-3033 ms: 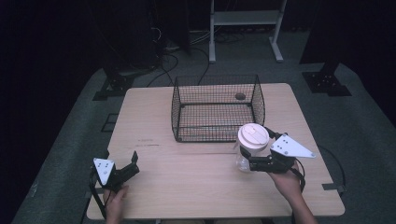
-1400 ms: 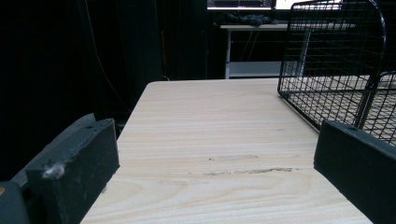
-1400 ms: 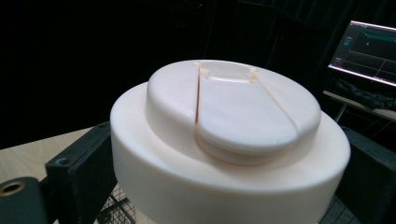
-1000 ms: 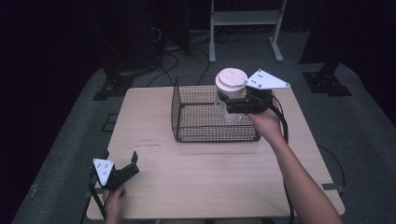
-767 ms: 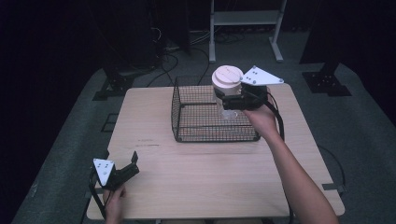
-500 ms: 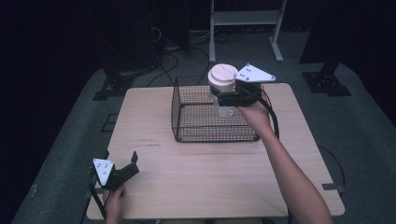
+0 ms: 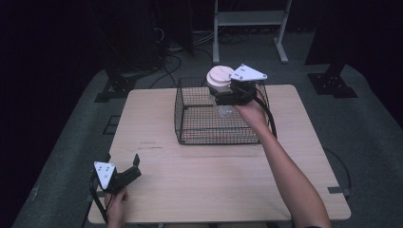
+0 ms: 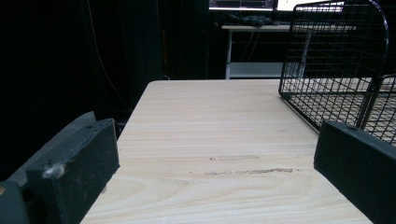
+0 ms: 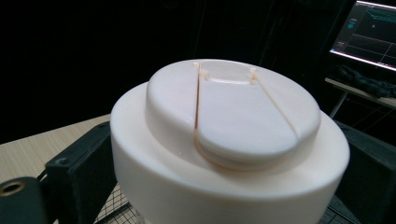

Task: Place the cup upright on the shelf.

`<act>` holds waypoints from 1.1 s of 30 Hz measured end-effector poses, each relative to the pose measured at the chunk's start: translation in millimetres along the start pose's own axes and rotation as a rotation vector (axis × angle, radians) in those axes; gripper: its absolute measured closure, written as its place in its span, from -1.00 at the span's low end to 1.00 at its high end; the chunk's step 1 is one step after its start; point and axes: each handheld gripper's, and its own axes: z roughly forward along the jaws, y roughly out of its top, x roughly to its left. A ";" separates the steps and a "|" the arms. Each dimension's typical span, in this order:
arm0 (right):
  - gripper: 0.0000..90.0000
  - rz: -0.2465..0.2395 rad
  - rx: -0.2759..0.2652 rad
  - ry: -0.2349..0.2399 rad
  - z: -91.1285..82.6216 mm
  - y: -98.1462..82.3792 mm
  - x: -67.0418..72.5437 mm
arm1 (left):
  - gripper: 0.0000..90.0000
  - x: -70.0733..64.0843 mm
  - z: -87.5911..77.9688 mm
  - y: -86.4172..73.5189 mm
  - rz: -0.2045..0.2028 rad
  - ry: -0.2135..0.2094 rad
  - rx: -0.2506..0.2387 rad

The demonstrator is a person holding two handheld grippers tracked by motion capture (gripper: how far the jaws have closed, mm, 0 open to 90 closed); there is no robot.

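So the wire basket [image 7: 218, 116] sits on the table [image 7: 214, 180], toward its far edge and about centred left to right. The right gripper [image 7: 223, 92] is up over the basket's far side with the lidded cup [image 7: 219, 78] between its jaws, cup upright above the basket. The left gripper [image 7: 124, 176] is way off at the near left corner of the table, well apart from the basket, and behind the table there's a stand [image 7: 249, 19] on the floor.
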 end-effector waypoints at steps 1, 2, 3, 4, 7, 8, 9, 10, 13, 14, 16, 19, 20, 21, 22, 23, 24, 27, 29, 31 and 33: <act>-0.91 0.000 0.000 0.000 0.0 0.0 0.0 | -1.00 0.1 0.0 0.0 0.001 0.000 0.000; -0.91 0.004 0.001 0.000 1.7 -0.6 0.1 | -1.00 0.0 0.1 0.0 0.001 0.000 -0.001; -0.91 0.004 0.001 0.002 3.6 -1.3 -0.1 | -1.00 -0.1 0.2 0.0 0.002 0.000 0.000; -0.91 0.007 0.004 0.005 5.6 -1.8 -0.1 | -1.00 -0.2 0.4 0.0 0.003 0.000 0.000; -0.91 0.009 0.013 0.006 12.7 -3.9 0.4 | -1.00 -0.5 0.1 0.0 0.005 -0.001 -0.002; -0.91 0.011 0.015 0.005 15.1 -4.7 0.5 | -1.00 -0.4 0.1 0.0 0.004 -0.002 -0.002; -0.91 0.011 0.016 0.003 17.2 -5.6 0.4 | -1.00 -0.2 0.0 0.0 0.003 -0.002 -0.001; -0.91 0.017 0.016 0.006 21.1 -7.3 0.1 | -1.00 0.0 0.0 0.0 0.002 -0.002 -0.002; -0.91 0.018 0.016 0.007 24.6 -9.5 0.2 | -1.00 0.0 0.0 0.0 0.001 -0.002 -0.003; -0.91 0.020 0.017 0.005 26.5 -10.6 0.3 | -1.00 -0.1 0.0 0.0 0.002 -0.003 -0.002; -0.91 0.020 0.020 -0.001 30.2 -13.1 0.2 | -1.00 -0.2 0.2 0.0 0.003 -0.001 -0.001; -0.91 0.034 0.026 0.001 35.9 -17.2 -1.8 | -1.00 0.1 -0.2 0.0 0.001 -0.001 -0.001; -0.91 0.035 0.031 -0.003 37.6 -18.7 -2.2 | -1.00 0.3 -0.3 0.0 0.001 0.000 0.000; -0.91 0.034 0.036 -0.006 39.2 -20.1 -2.8 | -1.00 0.4 -0.2 0.0 0.000 -0.001 0.000; -0.91 0.036 0.040 -0.007 40.7 -21.7 -3.4 | -1.00 0.6 -0.1 0.1 0.002 -0.001 0.000; -0.91 0.038 0.050 -0.015 43.9 -24.9 -3.9 | -1.00 0.4 0.1 0.0 0.001 -0.002 0.000; -0.91 0.038 0.050 -0.015 43.9 -24.9 -3.9 | -1.00 0.1 0.2 0.0 -0.001 -0.001 -0.002; -0.91 0.036 0.056 -0.018 47.4 -28.0 -3.5 | -1.00 0.0 0.1 0.0 0.001 -0.002 -0.003; -0.91 0.035 0.058 -0.015 50.0 -29.8 -2.8 | -1.00 0.3 0.0 0.0 0.000 -0.002 -0.002; -0.91 0.030 0.061 -0.013 53.0 -31.7 -1.8 | -1.00 0.3 0.0 0.0 0.000 -0.001 -0.002; -0.91 0.027 0.066 -0.012 56.5 -34.1 -1.1 | -1.00 0.3 -0.1 0.0 0.000 -0.001 -0.003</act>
